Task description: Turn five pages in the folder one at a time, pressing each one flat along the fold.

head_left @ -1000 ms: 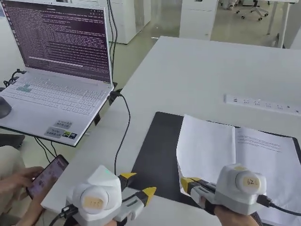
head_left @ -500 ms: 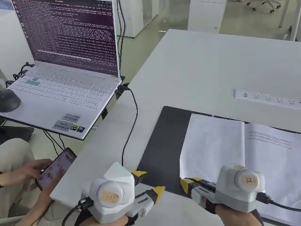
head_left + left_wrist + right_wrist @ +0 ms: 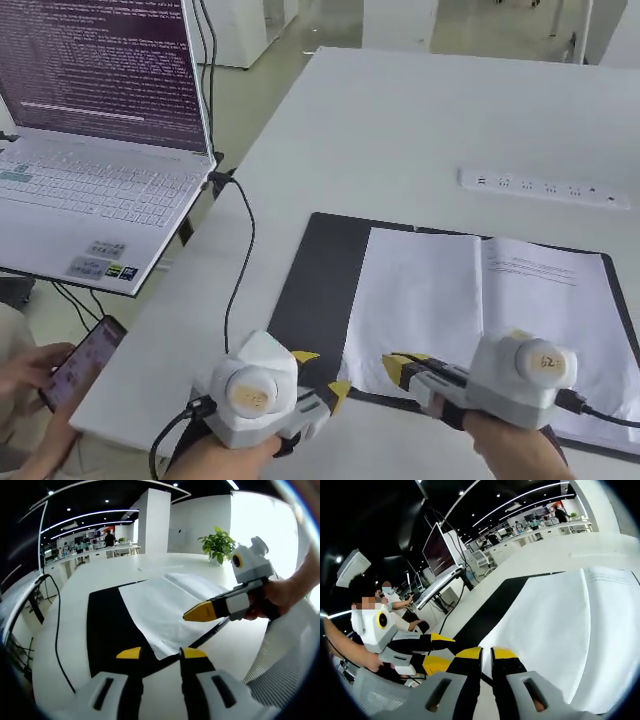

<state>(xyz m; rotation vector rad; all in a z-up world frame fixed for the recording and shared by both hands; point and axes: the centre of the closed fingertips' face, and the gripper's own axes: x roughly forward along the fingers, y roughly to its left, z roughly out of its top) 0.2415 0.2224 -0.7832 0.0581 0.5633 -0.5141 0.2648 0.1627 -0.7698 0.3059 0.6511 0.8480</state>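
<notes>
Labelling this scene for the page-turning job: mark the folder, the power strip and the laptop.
folder [image 3: 320,300], head view, on its bare black left cover.
power strip [image 3: 545,188], head view, on the middle of its white body.
laptop [image 3: 95,195], head view, on its keyboard.

The white workbench [image 3: 400,120] carries the open black folder [image 3: 315,300], a white power strip [image 3: 545,188] and a black cable [image 3: 243,260].
</notes>
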